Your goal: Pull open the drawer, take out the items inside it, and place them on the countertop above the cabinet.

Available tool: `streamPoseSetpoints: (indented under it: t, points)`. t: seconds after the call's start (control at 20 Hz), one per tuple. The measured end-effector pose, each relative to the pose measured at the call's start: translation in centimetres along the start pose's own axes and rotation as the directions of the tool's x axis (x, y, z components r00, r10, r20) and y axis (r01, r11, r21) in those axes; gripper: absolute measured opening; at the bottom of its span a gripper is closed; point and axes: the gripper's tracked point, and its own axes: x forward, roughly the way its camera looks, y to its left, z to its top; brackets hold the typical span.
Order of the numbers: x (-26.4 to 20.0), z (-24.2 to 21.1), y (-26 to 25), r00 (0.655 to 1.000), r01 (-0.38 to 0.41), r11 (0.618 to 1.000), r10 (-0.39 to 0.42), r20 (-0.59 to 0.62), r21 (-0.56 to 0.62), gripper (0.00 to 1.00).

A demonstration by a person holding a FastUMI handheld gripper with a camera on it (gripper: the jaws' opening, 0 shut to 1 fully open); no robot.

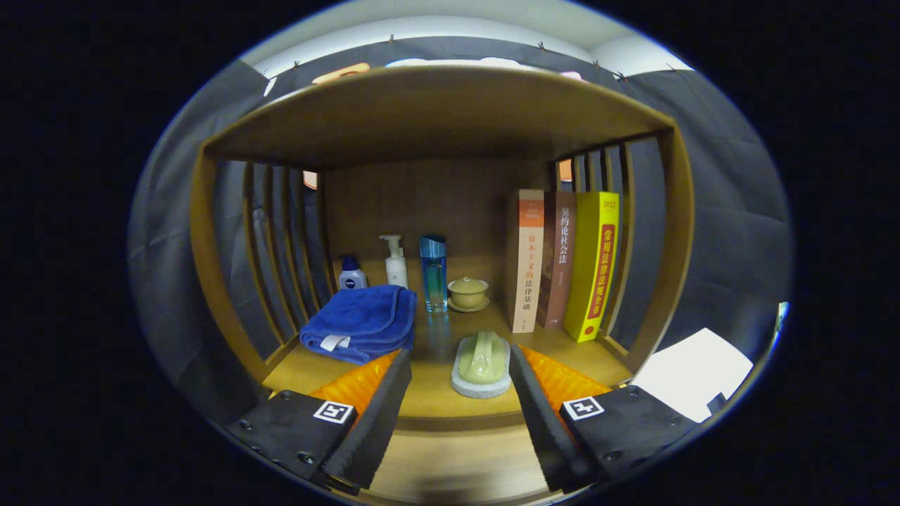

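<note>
The gripper (460, 422) faces into an open wooden cabinet bay, its fingers spread wide and holding nothing. Between the fingertips and just ahead of them, a pale green scrub brush (482, 360) on a light pad lies on the wooden desk (436, 393), near its front lip. It touches neither finger.

Beyond the left finger, a folded blue towel (360, 323) rests on the same surface. Further in, past the towel, stand a small blue-capped bottle (351, 274), a white pump bottle (395, 261) and a tall blue bottle (433, 273). A small lidded cup on a saucer (468, 292) sits straight ahead beyond the brush. Beyond the right finger, three books (562, 263) stand upright against the slatted side wall.

As a judgement, this is either the placing step, with the brush just set down on the desk above the cabinet and let go, or a pause before going for the drawer; the picture alone does not settle which. The drawer itself would lie below the front edge under the fingers, and I cannot tell whether it is open or what it holds.

The next move calls for drawing the gripper back clear of the brush without nudging it, then dropping below the desk edge to reach the drawer, fingers kept apart until they line up with a handle or the next item.
</note>
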Motion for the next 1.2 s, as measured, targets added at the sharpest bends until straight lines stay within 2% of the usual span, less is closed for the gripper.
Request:
streamPoseSetpoints:
  t: [0.25,0.5,0.75,1.2]
  points:
    - [-6.9,0.9,0.3,0.994,0.025,0.998,-0.018,0.108,-0.066,0.95]
    - [-12.0,0.1,1.2,0.987,0.035,0.992,-0.016,0.161,-0.118,0.97]
    - [-15.6,-2.9,2.0,0.987,0.043,0.989,-0.02,0.162,-0.145,0.98]
    - [-19.9,-9.6,1.1,0.988,0.073,0.992,-0.057,0.142,-0.107,0.98]
